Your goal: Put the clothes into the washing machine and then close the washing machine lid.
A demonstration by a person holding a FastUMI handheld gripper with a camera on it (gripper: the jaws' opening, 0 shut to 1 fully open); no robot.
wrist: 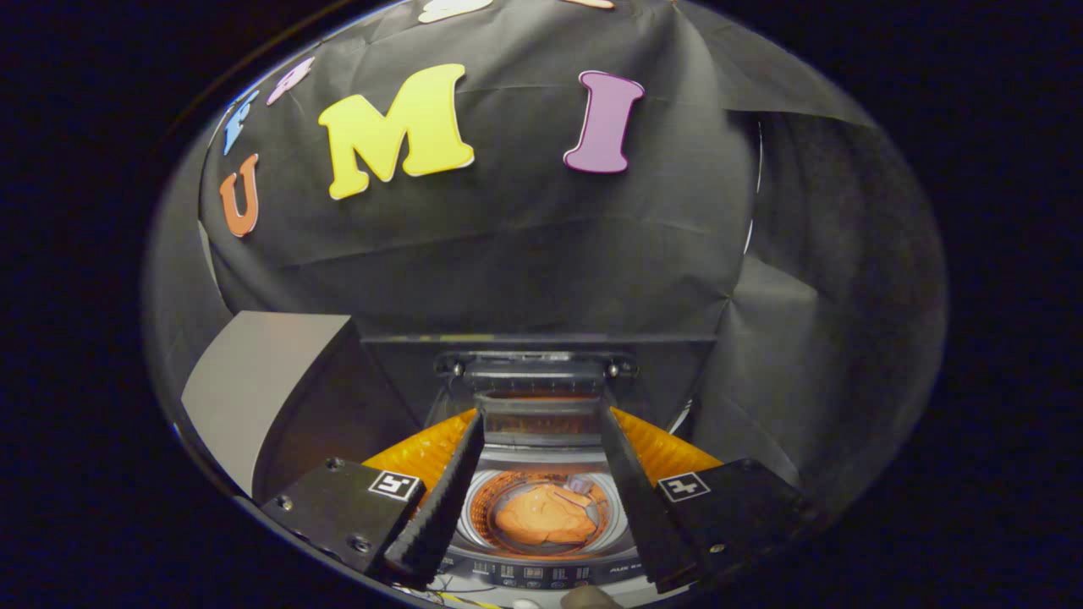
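Black cloth walls the booth behind a small top-loading washing machine (541, 554), seen from above along the two fingers of the tool (541, 431). Its fingers stand wide apart and hold nothing, one on each side of the machine's round opening. Between them, down in the drum, lies an orange piece of clothing (546, 516), bunched in a heap, with a small pale bit of fabric at its far edge. Beyond the fingertips the washing machine lid (541, 385) stands raised at the back of the machine, and an orange ribbed part (656, 444) flares out on either side of the opening behind the fingers. A grey panel (254, 381) rises to the left of the machine. By the look of it the first half of the job is done: the clothes sit inside the drum and the tool is free of them. What remains is the second half, bringing the raised lid down over the opening; nothing yet touches the lid.
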